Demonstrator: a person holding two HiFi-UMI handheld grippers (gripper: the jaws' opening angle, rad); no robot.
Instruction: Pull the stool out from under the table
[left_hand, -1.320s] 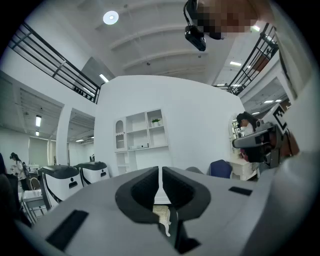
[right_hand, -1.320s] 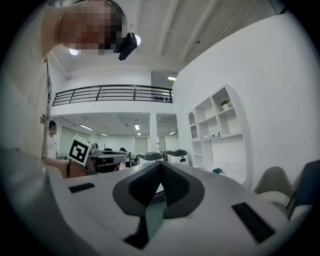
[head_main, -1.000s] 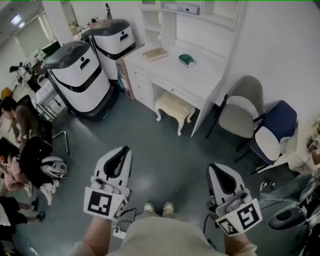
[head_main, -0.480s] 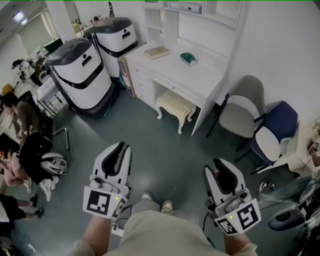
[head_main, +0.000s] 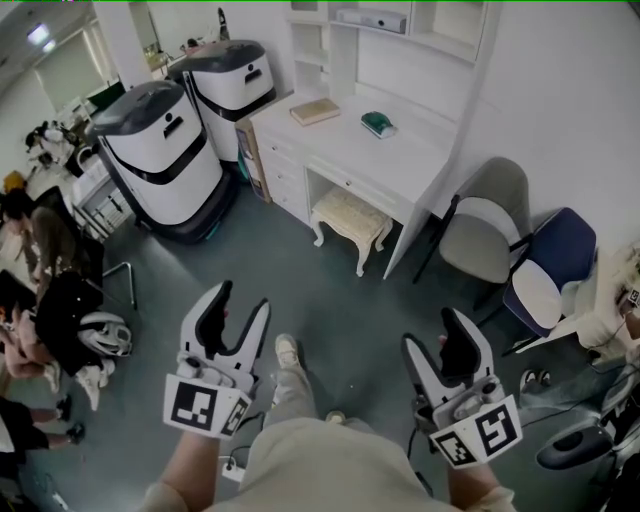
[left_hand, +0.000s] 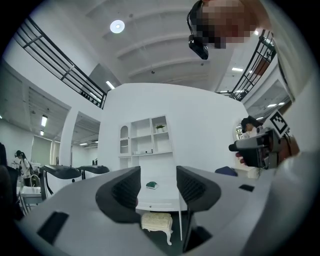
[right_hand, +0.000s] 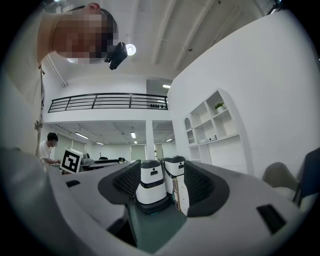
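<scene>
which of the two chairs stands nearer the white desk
The grey chair with the cream seat, right beside the desk; the blue chair stands beyond it, farther off.

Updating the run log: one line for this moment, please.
stage: pre-grasp | stool: under desk, untouched | left gripper: opening, empty | right gripper: opening, empty

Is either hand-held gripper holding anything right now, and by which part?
Nothing is held. The left hand-held gripper and right hand-held gripper are both opening with empty jaws; the stool stands untouched, far off under the table.
</scene>
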